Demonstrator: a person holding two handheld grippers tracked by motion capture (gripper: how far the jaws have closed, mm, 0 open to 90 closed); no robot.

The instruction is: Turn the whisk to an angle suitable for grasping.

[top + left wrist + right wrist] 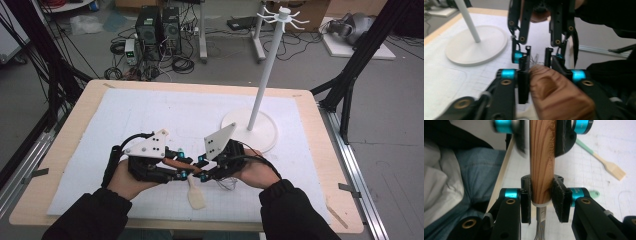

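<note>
Two hand-held tools meet over the white mat (150, 115) at the near middle of the surface (310, 150), both clamped on one wooden-handled whisk (176, 163). The left tool (186, 165), coming in from nine o'clock in the high view, grips the brown wooden handle (556, 95) with narrow jaws; in the left gripper view the handle's rounded end sits between its black pads. The right tool (202, 170), coming in from three o'clock, closes on the same handle nearer the wire end, and the right gripper view shows the wood (541, 165) pinched between both pads, with the metal wires (541, 227) running down toward six o'clock. The whisk lies roughly level, above the mat, bridging the two tools. A pale spatula (195, 195) lies on the mat just below the tools at six o'clock. A white stand (267, 60) with a round base (265, 137) rises at about two o'clock from the hands, well apart from the whisk
</note>
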